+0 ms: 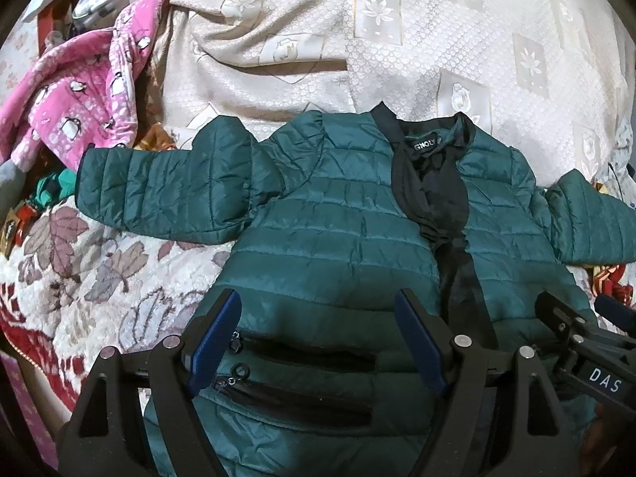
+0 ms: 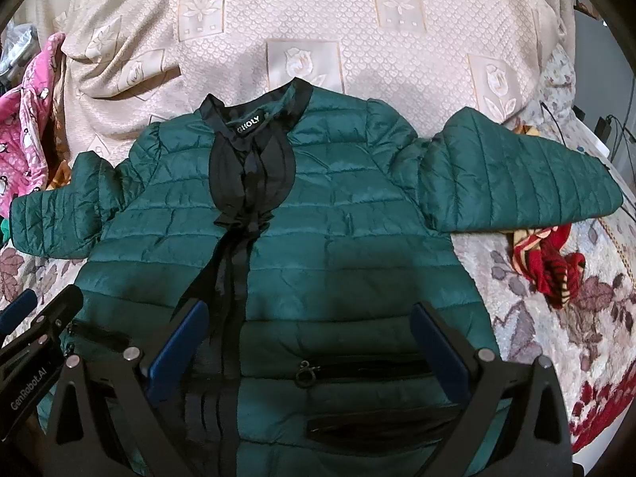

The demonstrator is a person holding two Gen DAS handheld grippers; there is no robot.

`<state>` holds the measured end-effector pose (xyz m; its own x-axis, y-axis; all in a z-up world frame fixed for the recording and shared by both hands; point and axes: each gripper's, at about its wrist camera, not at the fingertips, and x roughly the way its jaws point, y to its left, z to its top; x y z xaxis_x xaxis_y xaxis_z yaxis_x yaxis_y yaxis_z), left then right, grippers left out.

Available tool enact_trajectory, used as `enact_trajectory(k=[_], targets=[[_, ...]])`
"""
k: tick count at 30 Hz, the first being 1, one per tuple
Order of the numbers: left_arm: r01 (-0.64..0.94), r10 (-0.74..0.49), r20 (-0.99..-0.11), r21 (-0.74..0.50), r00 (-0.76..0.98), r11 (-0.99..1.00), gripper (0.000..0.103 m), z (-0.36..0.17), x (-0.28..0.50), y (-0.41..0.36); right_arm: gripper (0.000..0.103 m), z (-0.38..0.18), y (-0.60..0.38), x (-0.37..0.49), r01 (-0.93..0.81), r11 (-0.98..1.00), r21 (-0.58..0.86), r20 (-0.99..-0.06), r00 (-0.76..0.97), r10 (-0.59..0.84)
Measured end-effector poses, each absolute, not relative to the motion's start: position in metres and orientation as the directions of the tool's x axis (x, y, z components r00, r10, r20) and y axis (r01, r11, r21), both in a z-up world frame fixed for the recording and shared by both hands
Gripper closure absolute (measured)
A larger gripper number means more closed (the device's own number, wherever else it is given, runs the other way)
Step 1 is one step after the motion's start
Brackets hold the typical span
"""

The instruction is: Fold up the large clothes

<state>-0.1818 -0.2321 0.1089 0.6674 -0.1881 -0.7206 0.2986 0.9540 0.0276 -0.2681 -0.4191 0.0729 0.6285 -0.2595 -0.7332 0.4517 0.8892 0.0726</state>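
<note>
A dark green quilted puffer jacket (image 1: 338,214) with black trim lies face up on the bed, front open a little, both sleeves spread sideways. It also fills the right wrist view (image 2: 349,218). My left gripper (image 1: 318,306) is open and empty above the jacket's lower left panel, over two zip pockets (image 1: 294,357). My right gripper (image 2: 310,318) is open and empty above the lower right panel, by a zip pocket (image 2: 365,369). Each gripper shows at the edge of the other's view, the right one (image 1: 588,318) and the left one (image 2: 39,318).
A cream patterned bedspread (image 1: 357,39) covers the far side. A leaf-print blanket (image 1: 99,270) lies under the jacket. A pink penguin-print garment (image 1: 87,91) is heaped at far left. A red and yellow cloth (image 2: 544,258) lies under the right sleeve. Cables (image 2: 612,127) run at far right.
</note>
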Motion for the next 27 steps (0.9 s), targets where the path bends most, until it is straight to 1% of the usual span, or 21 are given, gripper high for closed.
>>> enact_trajectory(k=[27], targets=[[0.297, -0.2, -0.749, -0.005, 0.632, 0.955, 0.051, 0.099, -0.165, -0.236, 0.0, 0.066, -0.424, -0.252, 0.447, 0.894, 0.047, -0.747, 0.609, -0.265]])
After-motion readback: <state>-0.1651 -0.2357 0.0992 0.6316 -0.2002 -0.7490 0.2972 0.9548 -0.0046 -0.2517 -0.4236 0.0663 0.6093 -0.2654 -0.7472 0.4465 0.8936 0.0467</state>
